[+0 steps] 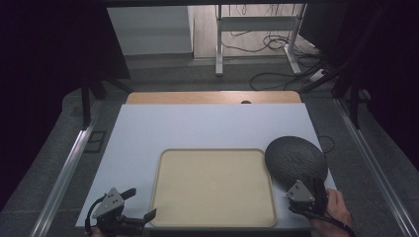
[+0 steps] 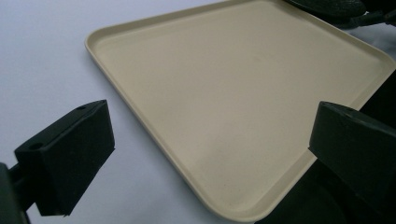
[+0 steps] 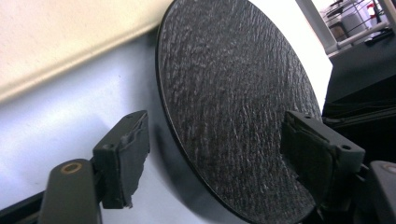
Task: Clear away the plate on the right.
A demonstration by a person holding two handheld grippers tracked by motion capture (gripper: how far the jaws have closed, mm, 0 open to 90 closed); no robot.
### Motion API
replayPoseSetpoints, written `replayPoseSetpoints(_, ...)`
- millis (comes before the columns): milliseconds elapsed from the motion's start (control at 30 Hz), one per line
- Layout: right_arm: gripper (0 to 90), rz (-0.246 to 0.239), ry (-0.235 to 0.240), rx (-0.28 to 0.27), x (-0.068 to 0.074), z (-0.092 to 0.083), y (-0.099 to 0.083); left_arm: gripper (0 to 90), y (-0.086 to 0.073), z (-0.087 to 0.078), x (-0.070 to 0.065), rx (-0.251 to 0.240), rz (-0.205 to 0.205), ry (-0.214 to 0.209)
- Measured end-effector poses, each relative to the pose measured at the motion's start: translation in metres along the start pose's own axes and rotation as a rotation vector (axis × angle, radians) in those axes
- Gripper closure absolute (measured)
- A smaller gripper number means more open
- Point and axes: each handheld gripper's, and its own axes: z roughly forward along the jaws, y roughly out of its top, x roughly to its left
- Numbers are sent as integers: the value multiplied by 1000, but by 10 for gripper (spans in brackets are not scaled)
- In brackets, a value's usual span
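A beige rectangular tray (image 1: 213,186) lies flat on the white table top (image 1: 197,128), close to the near edge, and its inside is bare. Just right of it sits a dark round plate (image 1: 295,159) with a rough, slate-like surface; in the high view its left rim meets or slightly overlaps the tray's right edge, though whether they touch cannot be told. The left gripper (image 1: 138,205) hovers at the tray's near left corner with its jaws spread wide and nothing between them; in the left gripper view the tray's corner (image 2: 243,116) lies in the gap, one jaw over the white surface and the other past the tray's near rim. The right gripper (image 1: 307,190), held in the person's hand (image 1: 336,212), sits at the plate's near edge. In the right gripper view its jaws stand wide apart, with the plate (image 3: 238,102) spanning the space between them and neither pad pressed on it.
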Motion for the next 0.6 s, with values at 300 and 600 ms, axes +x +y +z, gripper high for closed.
replayPoseSetpoints(300, 318, -100, -40, 42, 6, 8, 1, 0, 0, 1, 0, 10, 7, 7)
replayPoseSetpoints(600, 412, -205, -75, 69, 12, 15, 3, 0, 0, 1, 0, 8, 9, 9)
